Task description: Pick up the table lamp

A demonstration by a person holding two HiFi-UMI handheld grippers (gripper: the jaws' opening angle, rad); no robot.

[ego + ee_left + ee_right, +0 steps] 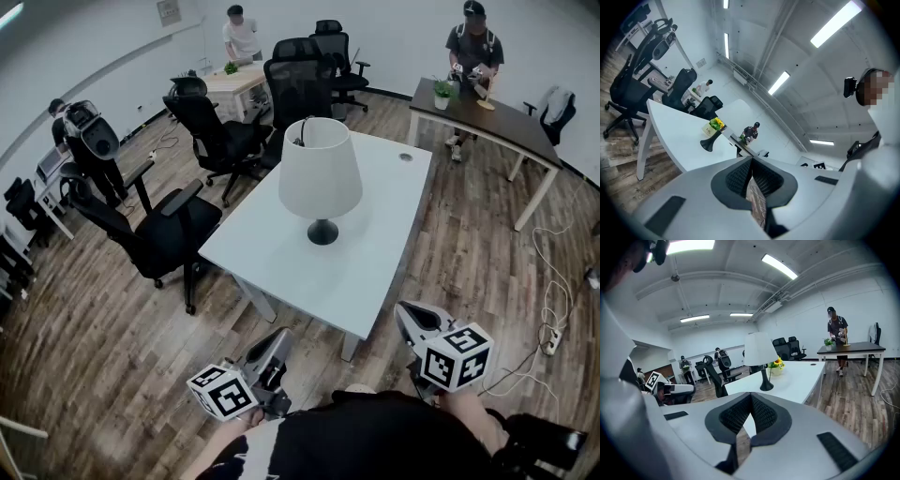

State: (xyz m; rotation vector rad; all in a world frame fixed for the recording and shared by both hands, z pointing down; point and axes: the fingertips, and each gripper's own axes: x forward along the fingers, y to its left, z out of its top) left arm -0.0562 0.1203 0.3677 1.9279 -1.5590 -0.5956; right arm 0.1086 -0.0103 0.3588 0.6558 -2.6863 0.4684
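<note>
L gripper (pixel 280 337), R gripper (pixel 404 311) closed; table lamp (pixel 321 173): white shade, black base.

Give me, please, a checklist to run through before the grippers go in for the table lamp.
1. Table lamp upright on the white table: ok.
2. Left gripper jaws open for a grasp: not ok, shut and empty.
3. Right gripper jaws open: not ok, shut and empty.
4. Grippers at the lamp: not ok, both are back by the table's near edge, well apart from it.
5. Room around the lamp's stem: cannot tell, a flower pot stands close by.
</note>
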